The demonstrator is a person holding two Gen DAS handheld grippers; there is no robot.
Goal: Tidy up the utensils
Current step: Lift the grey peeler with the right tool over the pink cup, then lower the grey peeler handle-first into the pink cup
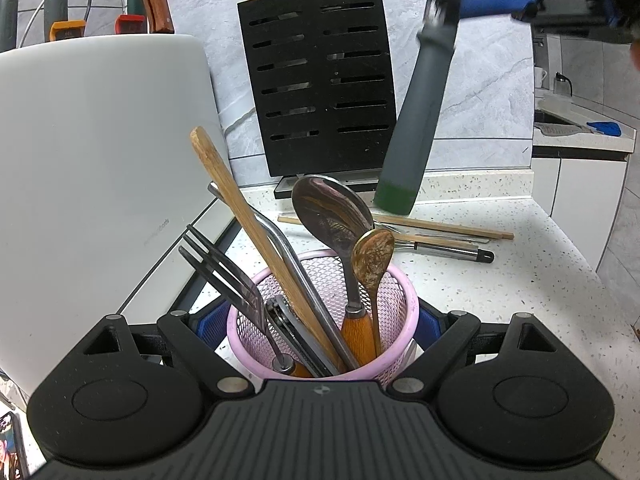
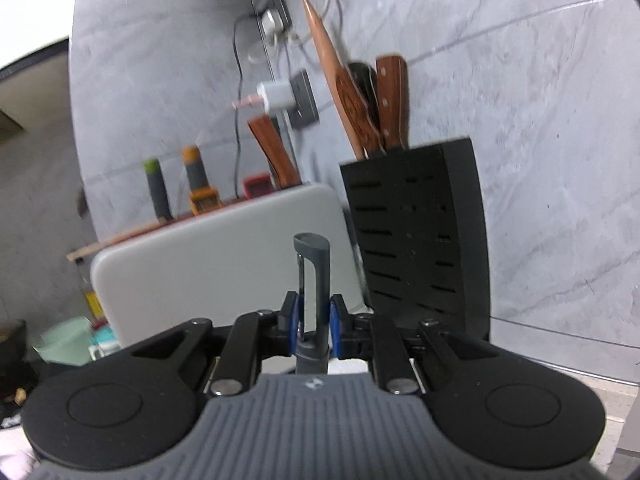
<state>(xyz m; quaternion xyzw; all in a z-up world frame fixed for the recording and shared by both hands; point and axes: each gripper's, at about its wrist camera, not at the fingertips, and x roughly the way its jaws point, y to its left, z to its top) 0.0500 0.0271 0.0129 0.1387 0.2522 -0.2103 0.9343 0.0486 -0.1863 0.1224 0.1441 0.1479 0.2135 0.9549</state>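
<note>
Right gripper [image 2: 313,322] clamped on a grey peeler [image 1: 416,120], lifted over the counter beside the black knife block [image 1: 320,80]

Left gripper [image 1: 322,320] hugs the pink mesh cup [image 1: 400,308] full of spoons. Peeler looks light and stiff, rubbery handle so it shouldn't slip; it's pinched up by the blade end, so the long handle may swing. Faint writing on the white board [image 1: 100,140], too small to read

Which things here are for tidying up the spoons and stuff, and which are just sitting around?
For the job:
- pink mesh cup, gripped by the left gripper
- grey peeler with a green end, held by the right gripper
- chopsticks on the counter
- black knife block

Just sitting around:
- white cutting board
- wall charger
- white mug
</note>
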